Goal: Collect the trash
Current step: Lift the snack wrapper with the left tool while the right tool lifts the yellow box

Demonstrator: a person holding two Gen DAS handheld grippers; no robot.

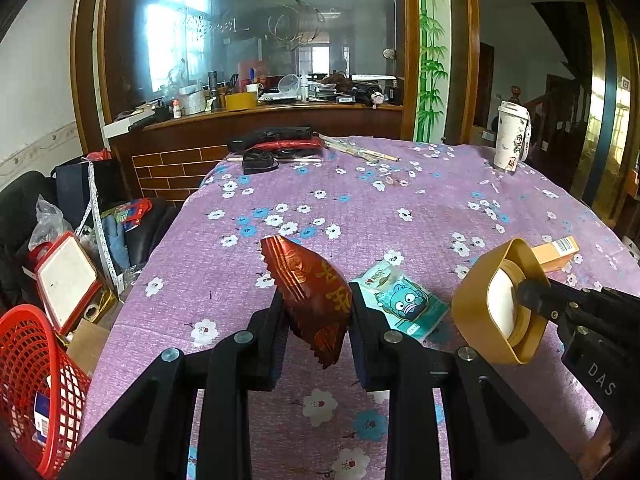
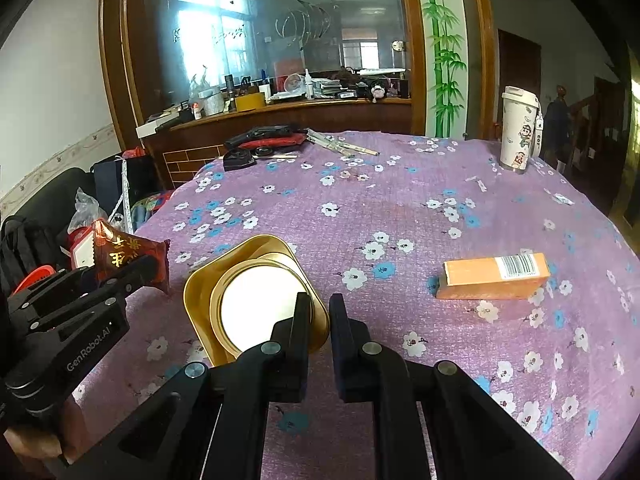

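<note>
Showing only leftward, red basket [image 1: 36, 380], teal packet [image 1: 408, 304]

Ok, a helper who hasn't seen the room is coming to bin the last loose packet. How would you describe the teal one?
Start at the purple flowered tablecloth. Near its front edge, the flat teal and white plastic packet lies between the dark red foil wrapper in the left gripper and the tilted gold tray in the right gripper. It alone shows a blue cartoon face.
</note>
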